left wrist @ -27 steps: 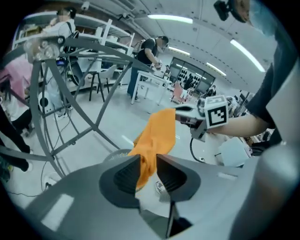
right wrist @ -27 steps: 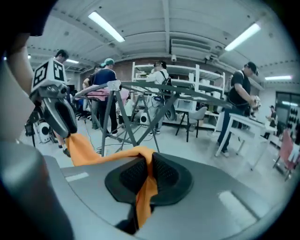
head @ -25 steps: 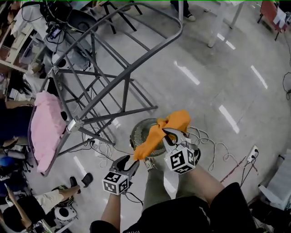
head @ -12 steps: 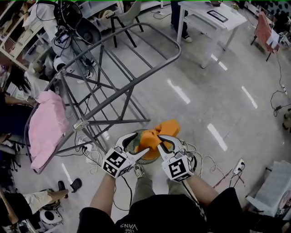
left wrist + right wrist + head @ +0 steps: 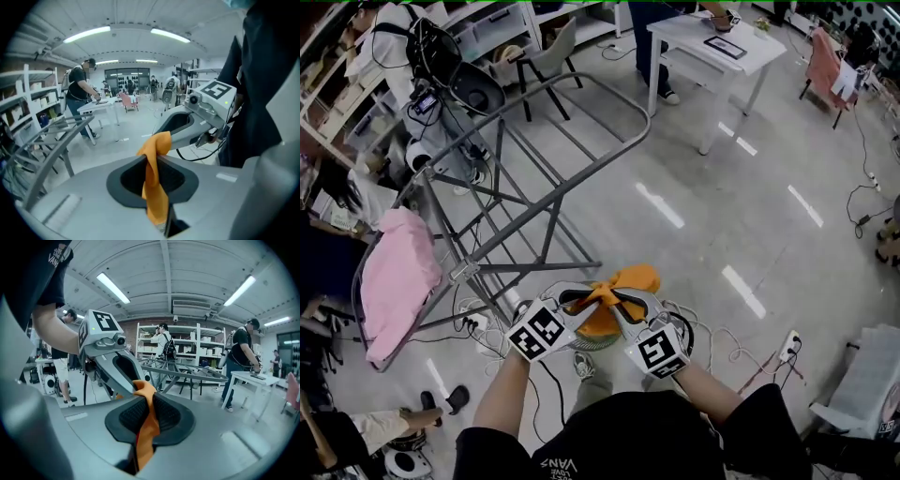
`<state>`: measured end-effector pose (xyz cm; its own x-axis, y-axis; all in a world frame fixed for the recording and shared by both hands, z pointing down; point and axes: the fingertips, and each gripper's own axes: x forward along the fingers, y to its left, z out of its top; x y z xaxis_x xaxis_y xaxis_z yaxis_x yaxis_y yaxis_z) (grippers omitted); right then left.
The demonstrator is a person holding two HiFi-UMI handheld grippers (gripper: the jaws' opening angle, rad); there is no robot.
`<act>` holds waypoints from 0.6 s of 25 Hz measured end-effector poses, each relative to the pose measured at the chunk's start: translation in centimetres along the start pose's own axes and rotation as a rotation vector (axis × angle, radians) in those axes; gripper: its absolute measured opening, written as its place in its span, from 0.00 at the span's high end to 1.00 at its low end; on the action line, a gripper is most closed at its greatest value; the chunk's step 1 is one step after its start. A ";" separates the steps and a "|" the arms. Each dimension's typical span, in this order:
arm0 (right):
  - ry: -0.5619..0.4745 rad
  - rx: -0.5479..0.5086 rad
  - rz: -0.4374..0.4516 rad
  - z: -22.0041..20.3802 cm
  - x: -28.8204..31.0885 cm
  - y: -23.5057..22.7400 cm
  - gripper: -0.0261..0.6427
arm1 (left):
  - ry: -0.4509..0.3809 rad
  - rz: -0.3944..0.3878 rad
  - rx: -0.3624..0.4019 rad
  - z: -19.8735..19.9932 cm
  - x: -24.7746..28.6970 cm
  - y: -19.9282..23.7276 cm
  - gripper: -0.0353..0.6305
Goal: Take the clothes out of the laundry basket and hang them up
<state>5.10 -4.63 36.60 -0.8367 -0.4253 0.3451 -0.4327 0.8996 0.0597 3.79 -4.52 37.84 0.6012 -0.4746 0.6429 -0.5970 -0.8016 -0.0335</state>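
— Condition of the garment?
— An orange cloth (image 5: 617, 284), soft and crumpled, was twisted into a narrow strip. It was pinched between the ribbed black pads (image 5: 129, 416) of both the left gripper (image 5: 584, 296) and the right gripper (image 5: 621, 300), tips nearly meeting.
— Change from a second before?
— The left jaws had just been closing on the cloth. Earlier that gripper hung lower, apart from the right. The round wire laundry basket (image 5: 586, 341) lay beneath both; the grey tubular drying rack (image 5: 534, 159) stood ahead-left.
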 end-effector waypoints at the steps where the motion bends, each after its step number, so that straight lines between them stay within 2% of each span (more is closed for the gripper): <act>1: -0.010 0.038 0.006 0.0 -0.1 -0.2 0.92 | 0.004 0.018 0.028 0.6 -0.4 0.3 0.88; 3: -0.012 0.115 0.019 -0.5 -0.4 -0.8 0.86 | -0.007 0.052 0.067 2.1 -1.7 1.2 0.88; 6: 0.024 0.213 0.022 -2.2 -1.1 -2.0 0.70 | -0.020 0.105 0.132 4.7 -4.2 2.5 0.88; 11: 0.085 0.376 0.003 -6.7 -1.6 -3.6 0.65 | -0.094 0.204 0.179 9.4 -8.9 4.6 0.88; 15: 0.063 0.552 0.028 -9.0 -1.4 -3.8 0.59 | -0.142 0.284 0.210 12.7 -12.5 5.8 0.88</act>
<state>10.88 -6.55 44.31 -0.8357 -0.3802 0.3963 -0.5369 0.7175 -0.4438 -0.43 -7.86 19.91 0.5043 -0.7223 0.4732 -0.6372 -0.6811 -0.3605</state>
